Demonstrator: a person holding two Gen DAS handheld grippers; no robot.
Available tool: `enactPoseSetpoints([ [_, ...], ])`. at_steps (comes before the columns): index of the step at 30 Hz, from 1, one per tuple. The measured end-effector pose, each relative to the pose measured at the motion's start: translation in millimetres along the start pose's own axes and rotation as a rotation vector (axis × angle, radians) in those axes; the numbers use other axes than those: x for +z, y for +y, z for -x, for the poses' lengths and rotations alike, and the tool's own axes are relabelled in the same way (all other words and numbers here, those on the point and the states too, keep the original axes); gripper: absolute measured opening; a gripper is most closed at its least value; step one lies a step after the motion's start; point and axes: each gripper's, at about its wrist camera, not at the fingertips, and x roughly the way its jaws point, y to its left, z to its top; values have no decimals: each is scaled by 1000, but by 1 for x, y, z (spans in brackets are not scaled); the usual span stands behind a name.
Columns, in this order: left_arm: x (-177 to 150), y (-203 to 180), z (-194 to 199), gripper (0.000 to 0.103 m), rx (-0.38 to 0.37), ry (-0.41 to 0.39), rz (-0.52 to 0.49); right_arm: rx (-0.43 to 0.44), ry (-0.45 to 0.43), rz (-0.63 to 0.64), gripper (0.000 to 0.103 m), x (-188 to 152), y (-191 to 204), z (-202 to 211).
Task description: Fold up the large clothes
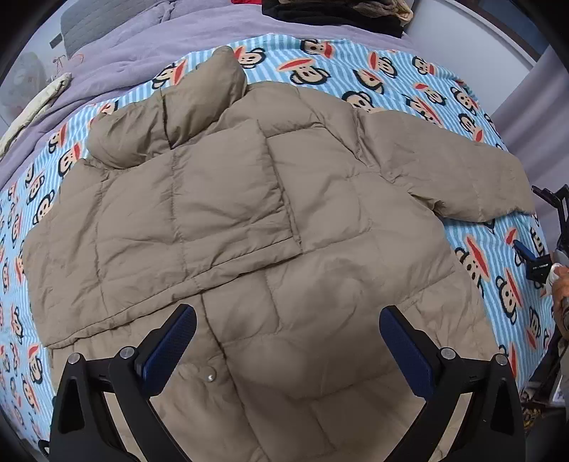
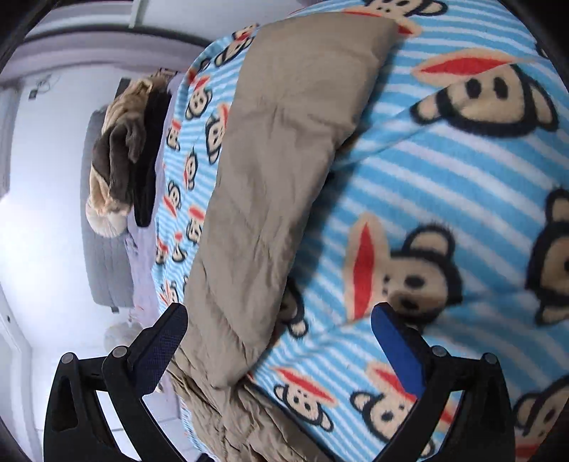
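A tan quilted puffer jacket [image 1: 270, 220] lies flat on a blue striped monkey-print blanket [image 1: 409, 81]. Its left sleeve is folded across the chest; its right sleeve [image 1: 462, 170] stretches out to the right. My left gripper [image 1: 287, 321] is open and empty, hovering above the jacket's lower front. My right gripper [image 2: 279, 320] is open and empty at the bed's edge, with the outstretched sleeve [image 2: 277, 170] running between its fingers; it also shows at the right edge of the left wrist view [image 1: 540, 248].
A lilac duvet [image 1: 142, 46] covers the far part of the bed. A pile of dark and beige clothes [image 1: 341, 10] sits at the head; it also shows in the right wrist view [image 2: 124, 149]. A cream cloth [image 1: 35, 106] lies far left.
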Motion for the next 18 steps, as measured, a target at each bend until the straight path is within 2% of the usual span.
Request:
enactPoseSetpoints([
  [5, 8, -16, -6, 103, -8, -1, -2, 127, -26, -128, 103, 38, -14, -15],
  [10, 15, -23, -8, 103, -16, -6, -7, 233, -32, -182, 99, 54, -7, -28],
  [11, 16, -23, -8, 103, -18, -4, -6, 256, -31, -196, 87, 56, -5, -31],
  [12, 17, -23, -9, 103, -20, -2, -4, 263, -24, -209, 68, 57, -6, -32],
  [13, 18, -22, -9, 103, -22, 0, -2, 272, -14, -225, 56, 58, -5, -35],
  [14, 20, -22, -9, 103, -23, 0, 1, 276, -8, -231, 33, 58, -4, -37],
  [15, 20, -20, -9, 103, -23, -3, 4, 273, -3, -226, 18, 58, -2, -38],
  [17, 21, -16, -7, 103, -21, -14, 15, 263, -17, -182, 10, 58, 8, -36],
  [18, 21, -13, -6, 103, -20, -18, 19, 262, -25, -157, 10, 58, 14, -33],
])
